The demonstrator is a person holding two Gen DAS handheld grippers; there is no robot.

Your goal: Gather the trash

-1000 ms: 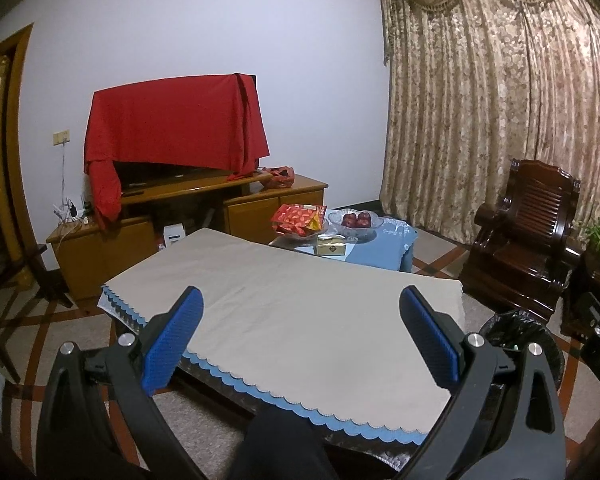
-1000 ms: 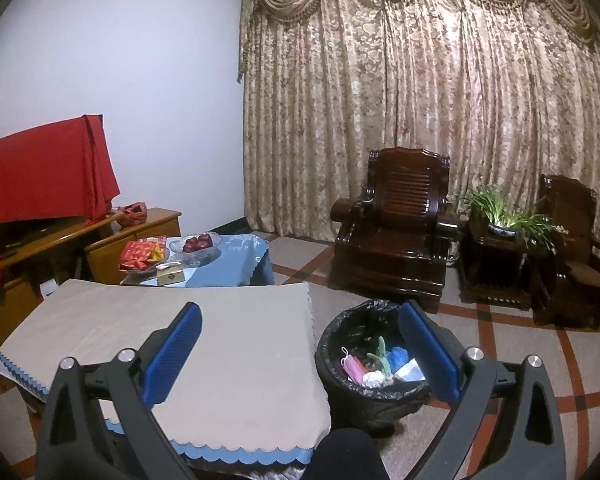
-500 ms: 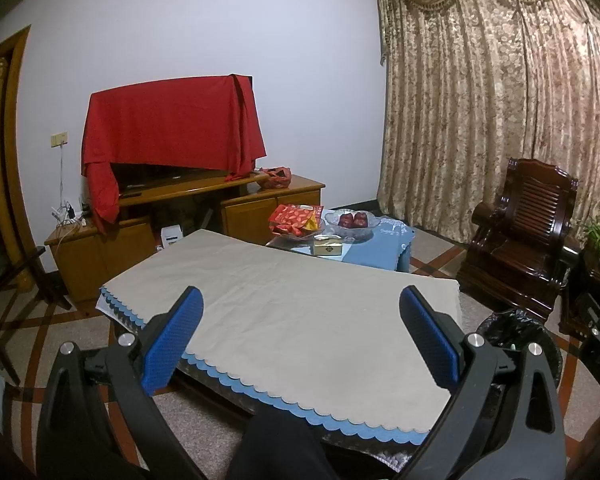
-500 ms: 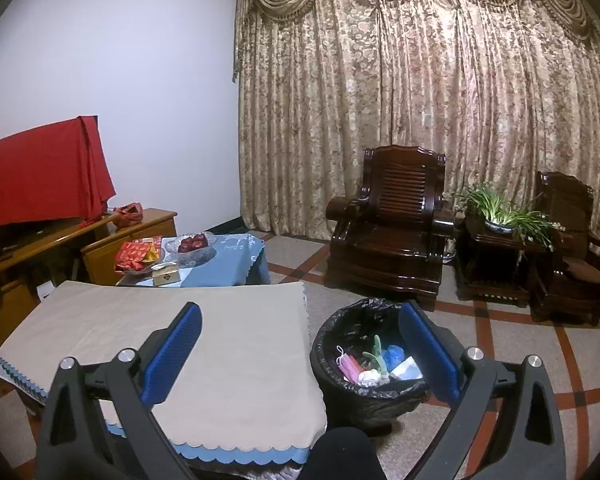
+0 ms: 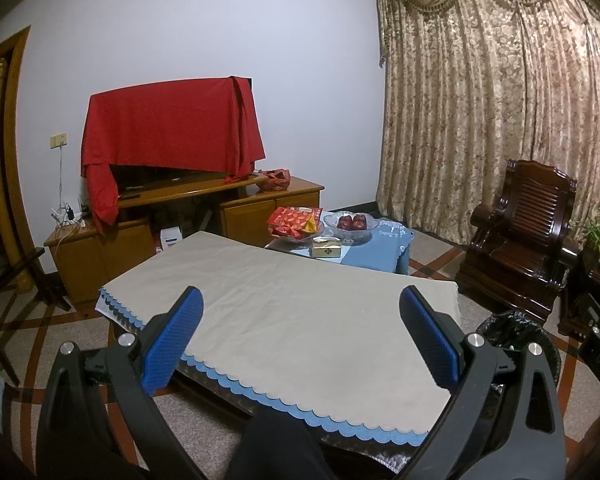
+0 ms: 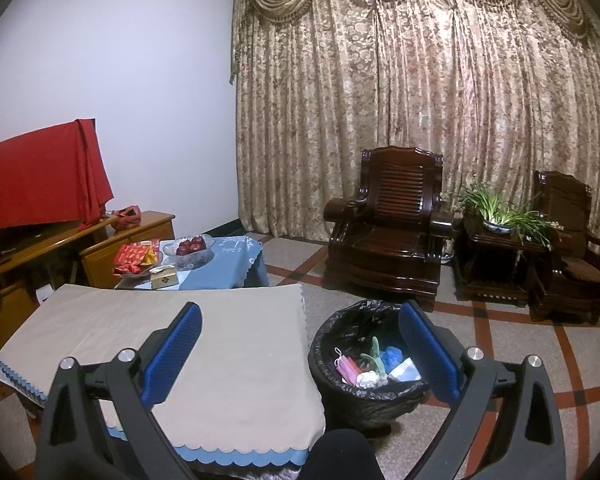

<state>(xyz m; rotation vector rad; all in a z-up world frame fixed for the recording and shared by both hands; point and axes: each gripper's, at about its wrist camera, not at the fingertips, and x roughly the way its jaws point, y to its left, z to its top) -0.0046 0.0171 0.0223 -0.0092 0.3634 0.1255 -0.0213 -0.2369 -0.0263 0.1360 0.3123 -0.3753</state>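
Note:
A black-lined trash bin [image 6: 370,364] stands on the floor right of the low table; inside lie a pink mask, a blue wad, a green strip and white scraps. Its rim [image 5: 512,330] shows at the right of the left wrist view. My right gripper [image 6: 300,354] hangs open above the table's right edge and the bin, nothing between its blue pads. My left gripper [image 5: 300,344] is open too, held over the near part of the beige tablecloth [image 5: 292,312], which carries no loose items.
Beyond the table a small blue-covered table [image 5: 380,248] holds red snack packets, a fruit bowl and a gold box. A wooden TV cabinet [image 5: 180,220] with a red-draped screen lines the wall. Dark wooden armchairs [image 6: 388,236] and a plant stand [image 6: 496,256] sit before the curtains.
Both views have drifted slightly; the bin and table sit a little further left in the right wrist view. Both grippers stay open and empty.

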